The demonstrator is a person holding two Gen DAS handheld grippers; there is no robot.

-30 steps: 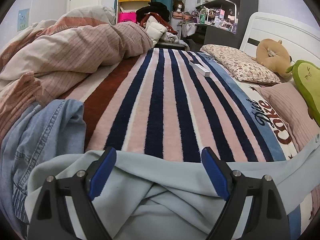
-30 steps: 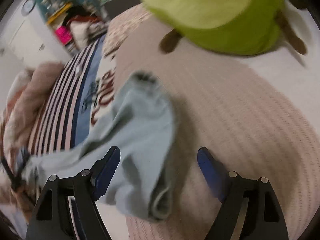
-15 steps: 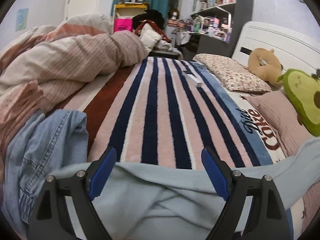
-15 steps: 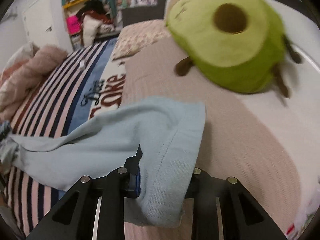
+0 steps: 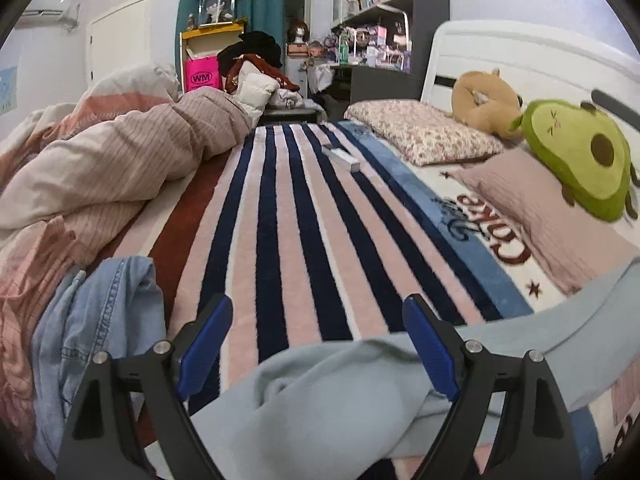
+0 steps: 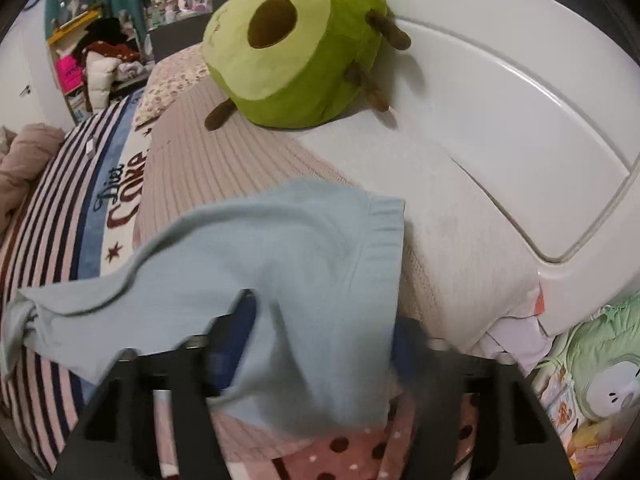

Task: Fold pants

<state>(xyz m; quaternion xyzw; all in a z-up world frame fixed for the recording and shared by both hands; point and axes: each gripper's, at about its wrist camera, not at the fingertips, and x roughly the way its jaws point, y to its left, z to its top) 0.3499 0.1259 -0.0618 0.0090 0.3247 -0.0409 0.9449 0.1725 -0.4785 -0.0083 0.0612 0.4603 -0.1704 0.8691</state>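
Your left gripper [image 5: 318, 364] stands with its jaws spread wide and nothing pinched: the pale blue, soft knit pants [image 5: 320, 412] lie bunched just below and between the blue pads, on the striped navy-and-pink plush blanket [image 5: 280, 240]. From there the fabric runs off past the right-hand jaw toward the pillows.

Your right gripper [image 6: 316, 344] has the hemmed leg end of those pants [image 6: 280, 260] draped between and over its jaws, which are opening at this moment. The picture is blurred there, so you cannot be sure the pads press the cloth; it looks loosely hung, not clamped. Ahead of these jaws sit the ribbed beige pillow [image 6: 208, 152] and the green avocado plush toy [image 6: 296, 44].

Expect this garment to be light, limp and a little stretchy. It will sag, twist and slide off an open jaw, and it may drag on the plush pile. Take it at the stitched hem with your right gripper and at the thicker waistband end near your left, pinching both layers together. A crumpled blue denim garment [image 5: 88, 340] lies beside the left-hand jaw; keep clear of it.
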